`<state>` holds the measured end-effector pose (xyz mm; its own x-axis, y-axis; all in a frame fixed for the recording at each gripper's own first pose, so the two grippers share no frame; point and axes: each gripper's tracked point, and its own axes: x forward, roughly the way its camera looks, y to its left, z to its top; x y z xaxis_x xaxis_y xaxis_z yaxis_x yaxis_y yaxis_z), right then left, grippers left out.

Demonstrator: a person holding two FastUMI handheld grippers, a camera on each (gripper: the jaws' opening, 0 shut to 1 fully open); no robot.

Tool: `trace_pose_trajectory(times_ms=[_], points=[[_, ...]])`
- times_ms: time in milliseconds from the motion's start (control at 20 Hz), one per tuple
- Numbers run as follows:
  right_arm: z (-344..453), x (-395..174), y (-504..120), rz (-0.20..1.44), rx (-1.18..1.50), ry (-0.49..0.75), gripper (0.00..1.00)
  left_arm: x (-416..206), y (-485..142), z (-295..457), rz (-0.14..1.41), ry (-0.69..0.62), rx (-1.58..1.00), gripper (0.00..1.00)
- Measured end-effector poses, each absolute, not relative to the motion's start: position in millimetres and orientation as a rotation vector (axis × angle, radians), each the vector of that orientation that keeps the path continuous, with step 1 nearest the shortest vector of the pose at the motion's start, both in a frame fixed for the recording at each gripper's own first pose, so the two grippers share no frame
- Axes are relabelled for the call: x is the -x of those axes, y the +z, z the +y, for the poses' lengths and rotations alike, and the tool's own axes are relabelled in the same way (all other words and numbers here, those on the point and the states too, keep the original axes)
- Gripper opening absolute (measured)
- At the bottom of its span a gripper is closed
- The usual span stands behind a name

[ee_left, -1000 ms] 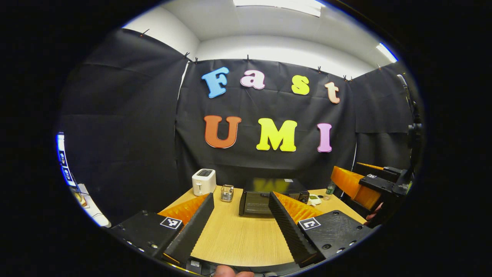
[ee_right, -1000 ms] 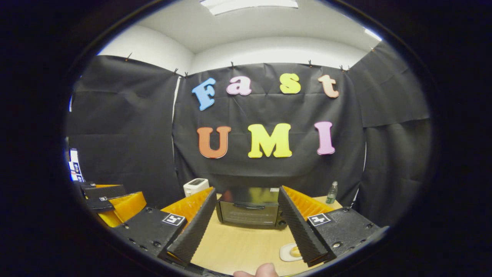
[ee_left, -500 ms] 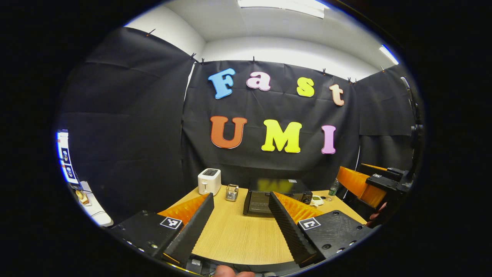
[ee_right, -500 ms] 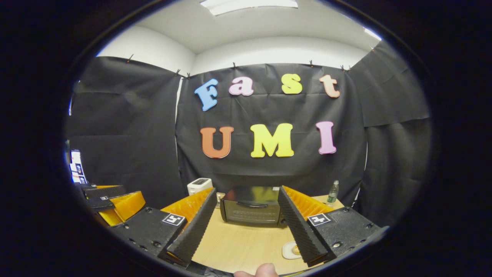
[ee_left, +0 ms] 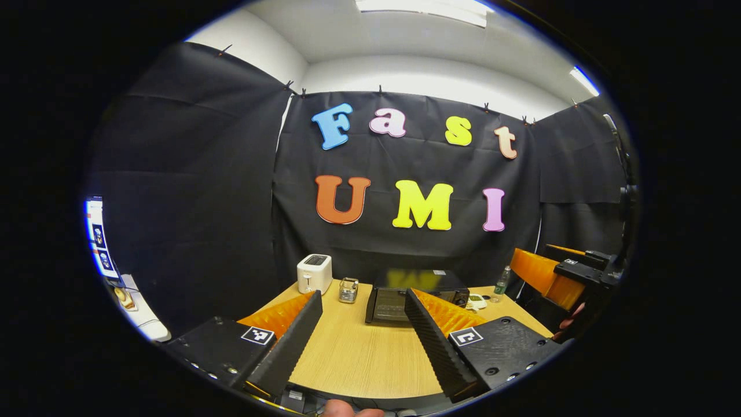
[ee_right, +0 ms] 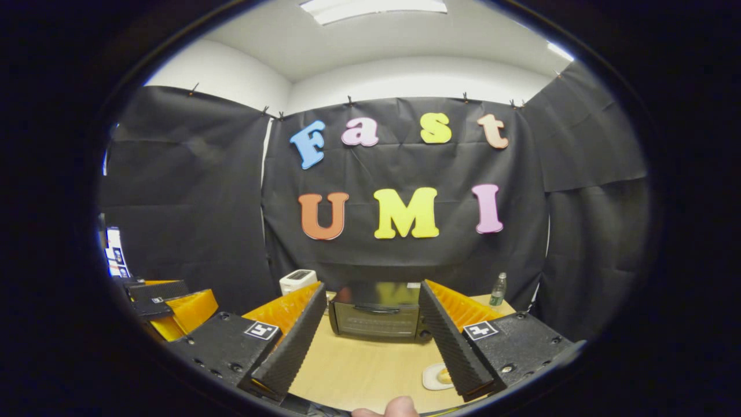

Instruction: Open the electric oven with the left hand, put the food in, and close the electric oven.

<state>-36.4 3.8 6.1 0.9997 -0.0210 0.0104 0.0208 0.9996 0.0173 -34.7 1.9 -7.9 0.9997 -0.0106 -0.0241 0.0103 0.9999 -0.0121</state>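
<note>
The electric oven [ee_left: 414, 292] stands at the far side of the counter [ee_left: 365, 359] with its door closed, against the black wall. The left claw [ee_left: 362, 341] hovers over the near part of the counter, fingers spread apart and empty. The right claw [ee_right: 370, 341] is likewise parted, holding nothing, aimed at the oven front. The food sits on a small white plate [ee_right: 434, 377] near the right claw. A white toaster [ee_left: 314, 273] stands far left, a bottle [ee_right: 497, 291] far right.

Bright ceiling panels [ee_left: 422, 6] overhead, even light, sharp centre, strong fisheye bending at edges.
</note>
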Motion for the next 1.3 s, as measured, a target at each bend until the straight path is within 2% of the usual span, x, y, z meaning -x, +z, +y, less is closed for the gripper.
trace_pose_trajectory(times_ms=[600,900,1300], points=[[-33,14,-1,0.000,-0.043,-0.060,1.00,4,-16,-17,0.048,-0.016,-0.014,0.94],[-85,-4,-10,0.014,-0.067,-0.139,1.00,-29,-27,-43,0.075,-0.034,-0.027,0.94],[-165,-16,-21,0.028,-0.069,-0.258,1.00,-97,-61,-107,0.160,-0.124,-0.029,0.94]])
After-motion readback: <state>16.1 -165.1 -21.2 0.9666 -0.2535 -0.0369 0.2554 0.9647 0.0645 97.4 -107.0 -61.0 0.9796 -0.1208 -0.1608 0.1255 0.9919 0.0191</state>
